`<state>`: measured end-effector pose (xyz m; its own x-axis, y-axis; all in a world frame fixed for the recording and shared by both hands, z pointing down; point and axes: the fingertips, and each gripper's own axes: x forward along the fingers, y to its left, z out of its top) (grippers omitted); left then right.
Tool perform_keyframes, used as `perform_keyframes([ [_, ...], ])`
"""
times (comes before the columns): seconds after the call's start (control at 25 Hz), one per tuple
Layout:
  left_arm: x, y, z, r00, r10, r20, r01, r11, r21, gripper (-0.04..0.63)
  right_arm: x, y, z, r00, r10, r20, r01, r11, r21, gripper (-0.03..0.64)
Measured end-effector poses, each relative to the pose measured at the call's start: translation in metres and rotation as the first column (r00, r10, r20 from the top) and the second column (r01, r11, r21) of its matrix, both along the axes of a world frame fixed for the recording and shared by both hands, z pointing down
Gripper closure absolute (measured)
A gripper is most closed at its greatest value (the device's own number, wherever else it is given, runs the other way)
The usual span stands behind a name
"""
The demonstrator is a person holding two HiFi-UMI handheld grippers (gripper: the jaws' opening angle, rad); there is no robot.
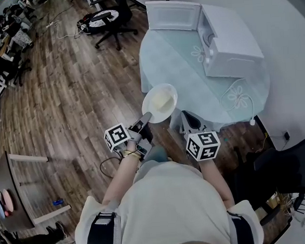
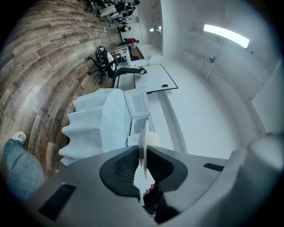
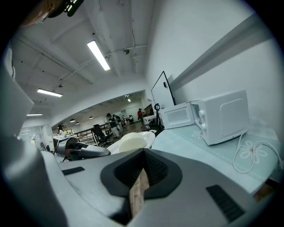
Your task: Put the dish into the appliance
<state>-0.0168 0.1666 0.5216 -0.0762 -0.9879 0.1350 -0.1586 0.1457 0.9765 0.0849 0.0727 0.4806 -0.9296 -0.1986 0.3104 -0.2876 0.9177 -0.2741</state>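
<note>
A white dish (image 1: 160,102) with a pale yellow lump on it hangs level over the near left edge of the round table (image 1: 191,74). My left gripper (image 1: 146,116) is shut on its near rim. In the left gripper view the dish (image 2: 143,144) stands edge-on between the pads of the left gripper (image 2: 143,154). The white microwave (image 1: 230,38) sits at the table's far side with its door (image 1: 173,15) swung open. My right gripper (image 1: 186,117) hovers beside the dish at the table's near edge, shut and holding nothing. From the right gripper (image 3: 143,156) I see the dish (image 3: 133,142) and microwave (image 3: 222,115).
A white cable (image 1: 239,94) loops over the light blue tablecloth near the microwave. A black office chair (image 1: 109,17) stands on the wood floor beyond the table, and another black chair (image 1: 296,166) is close at my right. A desk (image 1: 11,191) stands at my left.
</note>
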Motion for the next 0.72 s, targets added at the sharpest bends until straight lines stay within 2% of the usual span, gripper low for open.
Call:
perform_keyframes([
  [0.32,-0.003,-0.014,0.006,1.0,0.017,-0.011,-0.017,1.0,-0.002,0.548,0.001,-0.01,0.005,1.0,0.006,-0.011,-0.006,1.0,-0.002,0.612],
  [0.48,-0.013,-0.034,0.008,0.999,0.032,-0.013,-0.032,0.999,-0.015,0.548,-0.003,-0.03,0.005,0.999,0.03,-0.014,-0.03,1.0,0.002,0.612],
  [0.72,-0.035,-0.08,0.006,0.997,0.072,-0.01,-0.072,0.997,0.013,0.548,-0.021,-0.069,0.008,0.997,0.071,-0.017,-0.072,0.997,-0.006,0.612],
])
